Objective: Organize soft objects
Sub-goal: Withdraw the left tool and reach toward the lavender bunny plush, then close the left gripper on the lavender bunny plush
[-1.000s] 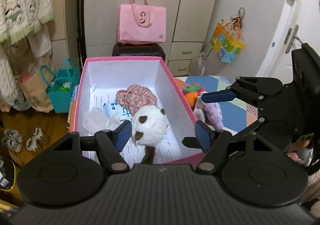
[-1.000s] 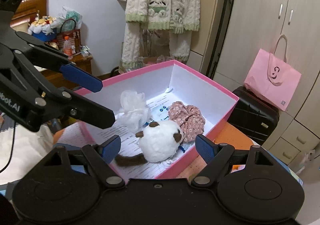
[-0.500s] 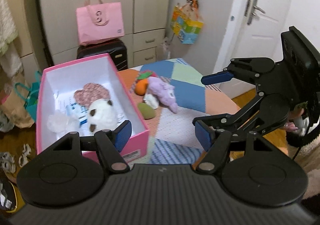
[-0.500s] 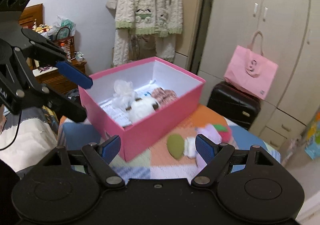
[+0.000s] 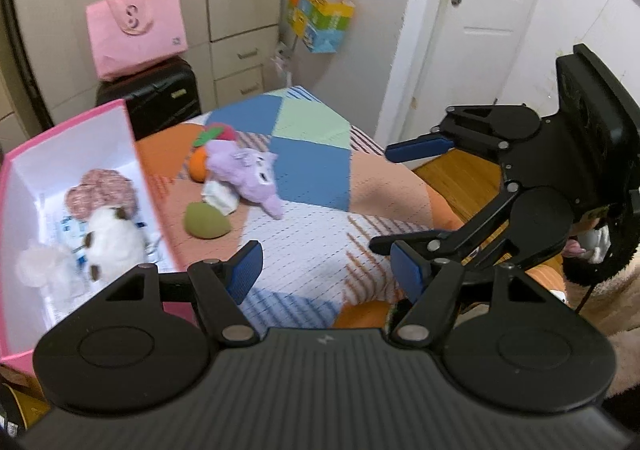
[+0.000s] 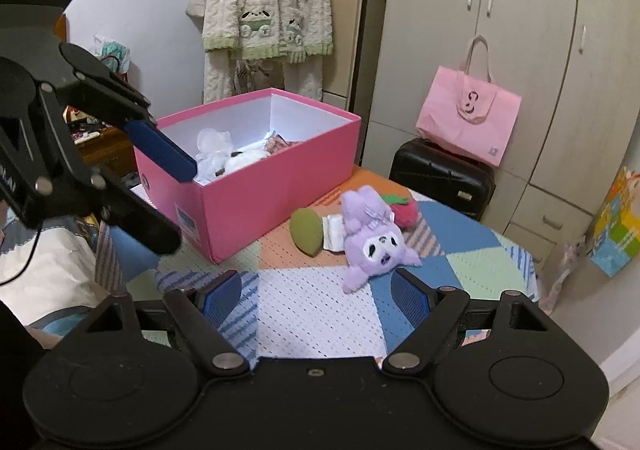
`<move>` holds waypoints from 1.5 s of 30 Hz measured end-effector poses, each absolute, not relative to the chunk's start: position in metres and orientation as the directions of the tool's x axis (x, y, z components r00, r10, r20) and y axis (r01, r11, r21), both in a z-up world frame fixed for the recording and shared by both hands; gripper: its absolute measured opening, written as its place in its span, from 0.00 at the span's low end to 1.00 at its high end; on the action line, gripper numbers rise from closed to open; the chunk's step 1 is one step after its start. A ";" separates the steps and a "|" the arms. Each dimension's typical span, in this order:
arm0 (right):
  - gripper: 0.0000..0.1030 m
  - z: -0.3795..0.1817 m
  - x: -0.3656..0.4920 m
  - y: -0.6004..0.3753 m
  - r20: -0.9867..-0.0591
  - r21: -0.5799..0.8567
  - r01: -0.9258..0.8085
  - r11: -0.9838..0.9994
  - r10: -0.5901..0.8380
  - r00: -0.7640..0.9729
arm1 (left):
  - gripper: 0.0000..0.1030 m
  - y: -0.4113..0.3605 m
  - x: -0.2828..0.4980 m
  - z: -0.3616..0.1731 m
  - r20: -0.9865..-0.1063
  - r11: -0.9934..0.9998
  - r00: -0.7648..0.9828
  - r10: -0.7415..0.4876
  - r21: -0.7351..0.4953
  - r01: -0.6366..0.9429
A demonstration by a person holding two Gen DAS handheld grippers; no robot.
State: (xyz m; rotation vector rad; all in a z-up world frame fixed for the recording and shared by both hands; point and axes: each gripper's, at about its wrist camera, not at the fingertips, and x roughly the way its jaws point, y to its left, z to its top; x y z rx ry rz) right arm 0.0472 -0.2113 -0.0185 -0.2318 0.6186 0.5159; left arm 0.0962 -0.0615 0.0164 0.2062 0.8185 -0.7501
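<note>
The pink cardboard box [image 6: 256, 185] stands on the patchwork quilt [image 6: 316, 310], with a white plush toy [image 5: 114, 242] inside. In the right wrist view, right of the box lie a green oval pad [image 6: 306, 232], then a purple plush rabbit [image 6: 374, 240], touching.

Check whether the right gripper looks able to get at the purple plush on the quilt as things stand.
Probably yes. The right gripper is open and empty, and the purple plush lies just ahead of its fingers on the quilt, nothing between. The green pouch and red plush crowd its far side only.

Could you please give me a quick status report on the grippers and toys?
Both grippers, left and right, open, empty. Purple plush outside pink box. Path clear.
</note>
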 end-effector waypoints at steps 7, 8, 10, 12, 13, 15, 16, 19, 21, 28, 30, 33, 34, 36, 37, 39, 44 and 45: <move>0.83 -0.049 0.071 -0.225 -0.582 -0.062 -0.549 0.834 0.417 0.698 | 0.68 -0.090 0.124 -0.008 -0.742 0.744 0.422 -0.521 -0.152 0.650; 0.83 -0.054 0.075 -0.226 -0.578 -0.063 -0.555 0.829 0.423 0.698 | 0.68 -0.093 0.128 -0.011 -0.744 0.752 0.425 -0.516 -0.155 0.641; 0.83 -0.065 0.084 -0.228 -0.575 -0.045 -0.573 0.818 0.448 0.685 | 0.68 -0.098 0.134 -0.017 -0.743 0.769 0.446 -0.499 -0.143 0.623; 0.83 -0.077 0.092 -0.227 -0.585 -0.011 -0.590 0.807 0.473 0.658 | 0.68 -0.102 0.140 -0.022 -0.741 0.780 0.457 -0.492 -0.142 0.609; 0.83 -0.082 0.095 -0.226 -0.587 -0.001 -0.597 0.802 0.483 0.650 | 0.68 -0.104 0.144 -0.025 -0.738 0.785 0.459 -0.495 -0.153 0.601; 0.83 -0.089 0.101 -0.226 -0.580 0.002 -0.616 0.788 0.502 0.641 | 0.67 -0.106 0.154 -0.030 -0.733 0.791 0.459 -0.502 -0.175 0.586; 0.83 -0.091 0.105 -0.226 -0.576 -0.004 -0.621 0.784 0.506 0.642 | 0.67 -0.108 0.158 -0.033 -0.729 0.797 0.465 -0.502 -0.181 0.576; 0.83 -0.094 0.118 -0.225 -0.571 -0.046 -0.627 0.778 0.495 0.656 | 0.67 -0.111 0.169 -0.041 -0.717 0.816 0.494 -0.492 -0.183 0.548; 0.83 -0.095 0.128 -0.225 -0.571 -0.064 -0.636 0.769 0.495 0.655 | 0.66 -0.111 0.176 -0.047 -0.712 0.829 0.505 -0.488 -0.196 0.524; 0.83 -0.102 0.164 -0.228 -0.582 -0.076 -0.670 0.738 0.513 0.631 | 0.66 -0.118 0.197 -0.063 -0.710 0.857 0.527 -0.467 -0.216 0.468; 0.83 -0.105 0.175 -0.225 -0.606 -0.088 -0.692 0.717 0.513 0.609 | 0.67 -0.123 0.201 -0.067 -0.696 0.866 0.560 -0.449 -0.183 0.466; 0.83 -0.109 0.187 -0.219 -0.623 -0.149 -0.723 0.675 0.503 0.598 | 0.67 -0.127 0.208 -0.073 -0.693 0.884 0.588 -0.416 -0.157 0.441; 0.83 -0.110 0.190 -0.218 -0.624 -0.171 -0.732 0.659 0.502 0.598 | 0.67 -0.129 0.210 -0.075 -0.690 0.889 0.598 -0.408 -0.151 0.432; 0.83 -0.110 0.193 -0.218 -0.617 -0.194 -0.751 0.631 0.517 0.594 | 0.67 -0.128 0.213 -0.078 -0.686 0.903 0.618 -0.385 -0.144 0.404; 0.83 -0.109 0.195 -0.219 -0.611 -0.195 -0.763 0.616 0.532 0.586 | 0.67 -0.128 0.213 -0.080 -0.681 0.906 0.623 -0.383 -0.147 0.396; 0.83 -0.108 0.198 -0.221 -0.602 -0.193 -0.782 0.593 0.558 0.571 | 0.67 -0.125 0.214 -0.082 -0.677 0.906 0.622 -0.393 -0.169 0.388; 0.88 -0.114 0.207 -0.222 -0.600 -0.186 -0.795 0.578 0.574 0.557 | 0.66 -0.118 0.211 -0.089 -0.669 0.903 0.620 -0.410 -0.200 0.382; 0.89 -0.117 0.210 -0.224 -0.602 -0.164 -0.797 0.581 0.581 0.548 | 0.65 -0.117 0.211 -0.090 -0.671 0.901 0.614 -0.415 -0.208 0.381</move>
